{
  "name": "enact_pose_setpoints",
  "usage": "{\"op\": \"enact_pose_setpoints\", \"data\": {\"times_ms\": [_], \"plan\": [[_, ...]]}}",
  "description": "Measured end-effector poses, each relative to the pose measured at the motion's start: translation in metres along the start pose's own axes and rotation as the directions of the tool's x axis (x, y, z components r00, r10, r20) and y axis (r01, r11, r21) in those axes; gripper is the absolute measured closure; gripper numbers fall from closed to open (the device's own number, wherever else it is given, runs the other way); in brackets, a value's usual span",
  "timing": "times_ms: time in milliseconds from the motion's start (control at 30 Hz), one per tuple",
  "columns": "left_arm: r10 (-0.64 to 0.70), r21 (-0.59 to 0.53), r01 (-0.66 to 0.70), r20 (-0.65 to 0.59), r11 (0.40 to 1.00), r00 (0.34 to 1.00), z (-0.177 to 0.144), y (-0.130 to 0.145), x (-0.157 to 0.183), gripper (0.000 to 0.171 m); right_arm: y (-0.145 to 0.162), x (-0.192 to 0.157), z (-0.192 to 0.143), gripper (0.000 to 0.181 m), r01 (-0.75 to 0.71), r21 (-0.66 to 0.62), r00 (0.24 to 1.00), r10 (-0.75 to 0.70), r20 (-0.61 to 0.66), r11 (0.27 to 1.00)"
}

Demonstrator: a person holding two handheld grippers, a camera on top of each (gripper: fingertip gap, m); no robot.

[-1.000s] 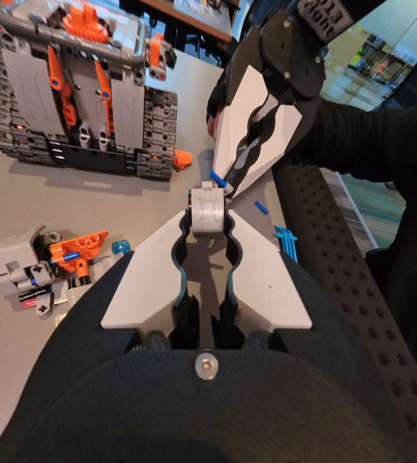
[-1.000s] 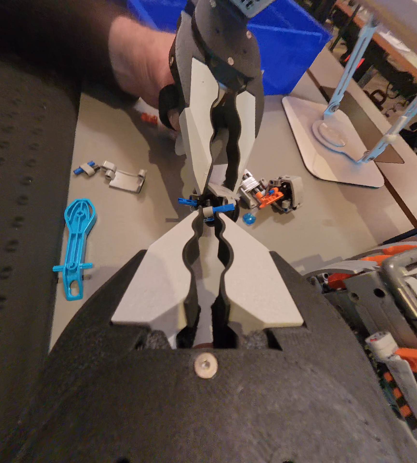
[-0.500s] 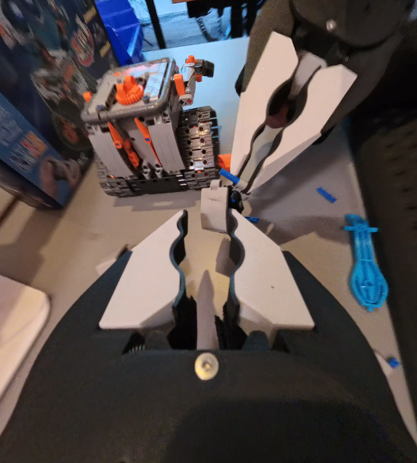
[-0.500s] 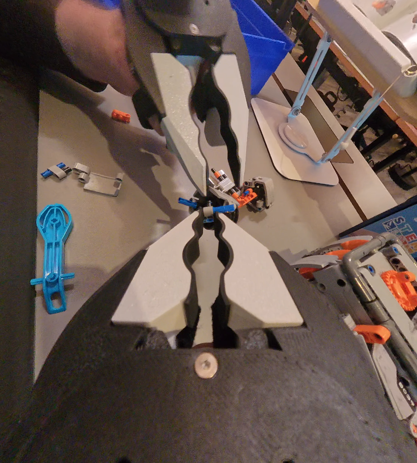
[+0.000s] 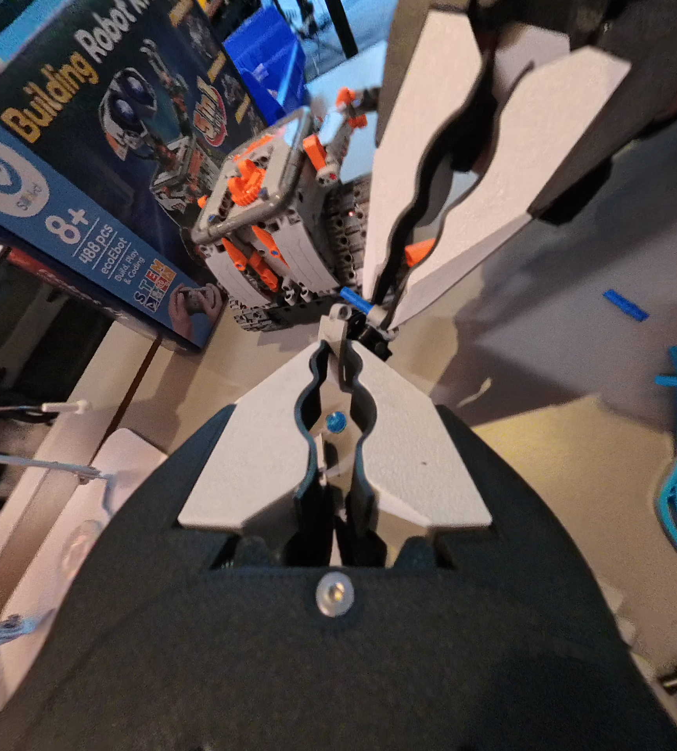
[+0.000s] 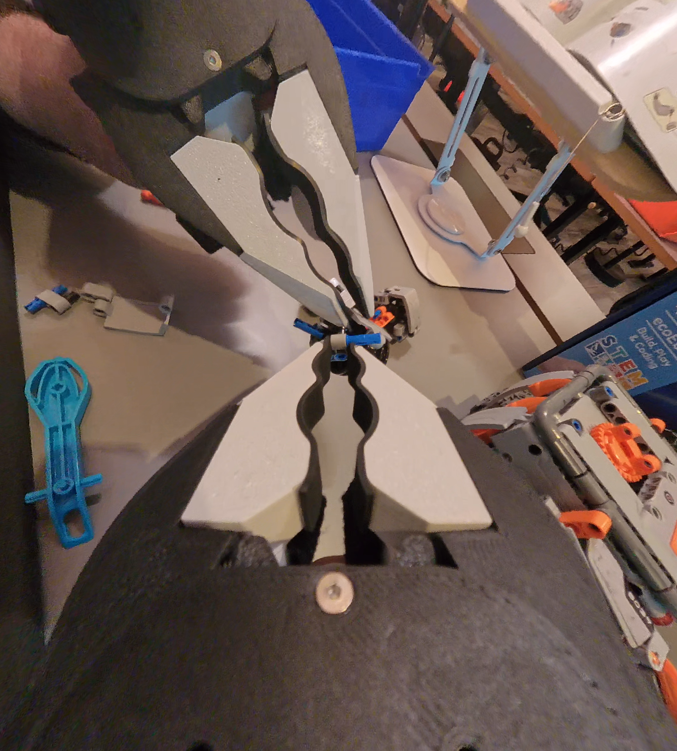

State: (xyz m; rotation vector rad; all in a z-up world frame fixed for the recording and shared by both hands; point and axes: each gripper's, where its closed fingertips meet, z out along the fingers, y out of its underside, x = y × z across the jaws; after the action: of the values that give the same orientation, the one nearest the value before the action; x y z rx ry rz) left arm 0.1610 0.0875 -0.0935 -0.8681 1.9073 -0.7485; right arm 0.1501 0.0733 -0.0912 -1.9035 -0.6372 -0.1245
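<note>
My left gripper (image 5: 336, 348) is shut on a thin grey building piece (image 5: 337, 325), held edge-on between the tips. My right gripper (image 6: 339, 348) is shut on a small grey connector with a blue pin (image 6: 359, 339) through it. The two grippers meet tip to tip above the table. A black part (image 5: 371, 331) joins the grey piece and the connector. In the left wrist view the right gripper (image 5: 381, 315) comes in from the upper right. In the right wrist view the left gripper (image 6: 353, 315) comes down from above, held by a hand (image 6: 32, 85).
A grey and orange tracked model (image 5: 271, 244) stands beside a blue printed box (image 5: 84, 183). On the table lie a blue separator tool (image 6: 60, 447), a grey panel part (image 6: 137, 313), a small grey-orange sub-assembly (image 6: 399, 307), a loose blue pin (image 5: 625, 304) and a white lamp base (image 6: 450, 227). A blue bin (image 6: 369, 81) stands behind. The grippers are tip to tip, or close to it.
My left gripper opened off the grey piece, rolled, and has shut on it again edge-on. My right gripper kept its hold on the connector. Both views have tilted.
</note>
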Motion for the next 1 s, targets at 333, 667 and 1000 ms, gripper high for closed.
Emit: {"op": "enact_pose_setpoints", "data": {"times_ms": [333, 667, 1000], "plan": [[-0.192, 0.136, 0.196, -0.042, 0.971, 0.980, -0.008, -0.016, -0.010, 0.168, -0.015, 0.009, -0.008, 0.177, -0.012, 0.081, 0.997, 0.018, -0.075, 0.997], [-0.126, 0.118, 0.124, 0.012, 0.985, 0.992, -0.007, -0.013, -0.010, 0.169, -0.013, 0.006, -0.005, 0.177, 0.177, -0.019, 0.968, -0.178, -0.176, 0.984], [-0.173, 0.198, 0.187, -0.088, 0.962, 0.981, -0.016, -0.022, -0.005, 0.169, -0.023, -0.002, -0.009, 0.177, 0.339, -0.039, 0.913, -0.339, -0.225, 0.940]]}}
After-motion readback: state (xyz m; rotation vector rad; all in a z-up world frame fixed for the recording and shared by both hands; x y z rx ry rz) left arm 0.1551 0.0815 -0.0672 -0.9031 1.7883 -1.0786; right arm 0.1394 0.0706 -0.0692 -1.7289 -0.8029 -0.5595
